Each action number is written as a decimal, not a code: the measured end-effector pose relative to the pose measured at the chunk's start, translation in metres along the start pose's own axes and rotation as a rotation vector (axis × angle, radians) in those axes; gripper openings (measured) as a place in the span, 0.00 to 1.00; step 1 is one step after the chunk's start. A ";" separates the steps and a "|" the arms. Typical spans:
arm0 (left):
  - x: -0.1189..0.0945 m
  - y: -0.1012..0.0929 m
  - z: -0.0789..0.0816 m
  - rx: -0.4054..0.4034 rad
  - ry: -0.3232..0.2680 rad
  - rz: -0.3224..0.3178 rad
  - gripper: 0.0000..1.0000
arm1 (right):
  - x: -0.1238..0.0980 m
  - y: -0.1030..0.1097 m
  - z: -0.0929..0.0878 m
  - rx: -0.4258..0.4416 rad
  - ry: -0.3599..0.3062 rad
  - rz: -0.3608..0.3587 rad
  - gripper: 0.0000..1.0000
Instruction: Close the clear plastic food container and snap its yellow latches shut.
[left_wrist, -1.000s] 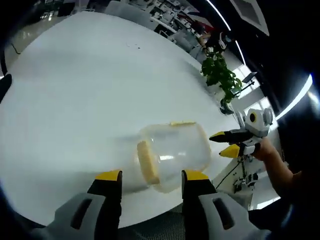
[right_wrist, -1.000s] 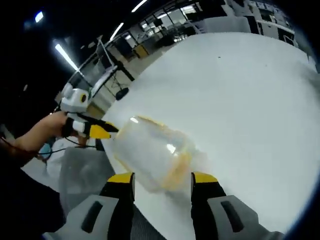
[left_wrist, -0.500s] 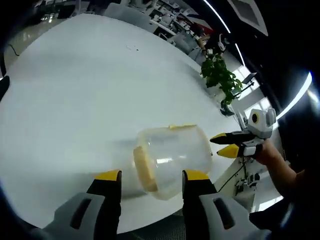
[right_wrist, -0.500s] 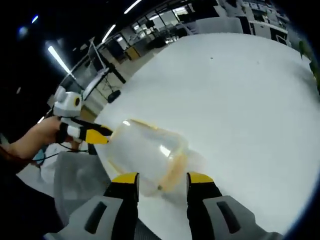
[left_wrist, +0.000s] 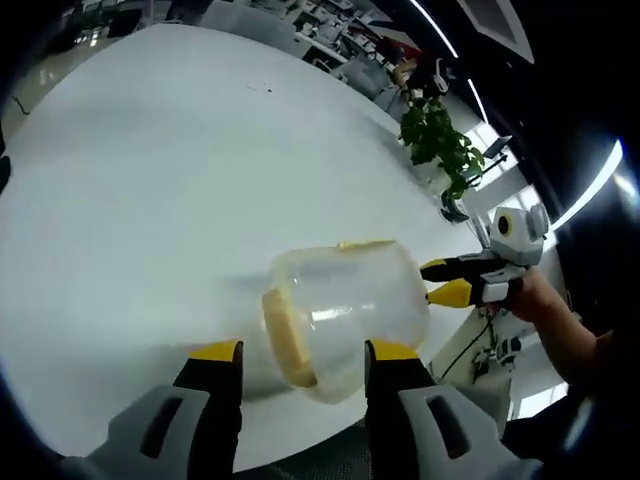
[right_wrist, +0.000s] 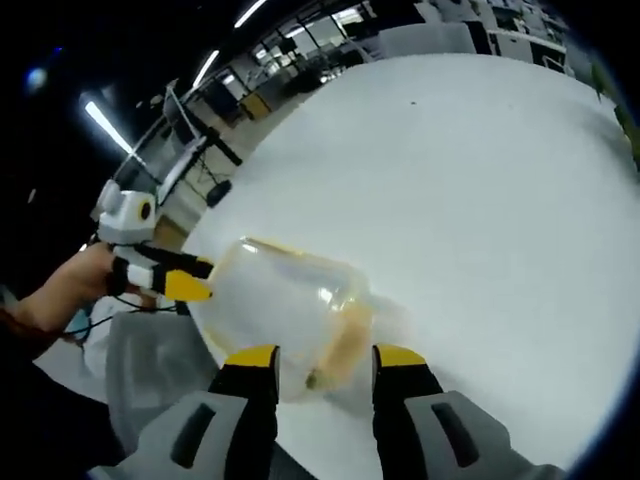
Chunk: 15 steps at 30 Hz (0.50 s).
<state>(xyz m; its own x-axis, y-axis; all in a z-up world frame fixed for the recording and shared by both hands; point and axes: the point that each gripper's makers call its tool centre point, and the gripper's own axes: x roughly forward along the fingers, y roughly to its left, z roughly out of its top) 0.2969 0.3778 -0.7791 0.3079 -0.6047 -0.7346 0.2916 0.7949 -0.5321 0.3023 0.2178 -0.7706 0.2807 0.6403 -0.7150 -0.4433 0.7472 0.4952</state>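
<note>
Clear plastic food container with yellow latches on round white table, between my left gripper and right gripper, both spread open, gripping nothing, leafy green potted plant beyond.

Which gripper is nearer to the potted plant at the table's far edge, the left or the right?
Right. In the left gripper view the right gripper sits just below the potted plant, beside the clear container; the left gripper is on the container's opposite side.
</note>
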 end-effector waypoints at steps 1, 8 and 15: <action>0.001 -0.001 0.001 -0.003 -0.002 -0.007 0.48 | 0.000 0.001 0.000 0.012 0.000 0.006 0.33; 0.008 -0.004 -0.001 0.019 0.002 0.000 0.44 | 0.003 -0.003 -0.002 0.030 0.014 0.009 0.25; 0.011 -0.010 0.000 0.033 0.017 -0.006 0.39 | 0.004 -0.002 -0.002 0.030 0.028 0.018 0.25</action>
<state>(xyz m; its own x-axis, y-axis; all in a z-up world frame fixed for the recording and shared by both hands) 0.2975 0.3632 -0.7815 0.2911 -0.6081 -0.7386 0.3231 0.7891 -0.5224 0.3022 0.2186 -0.7753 0.2485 0.6490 -0.7191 -0.4226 0.7406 0.5224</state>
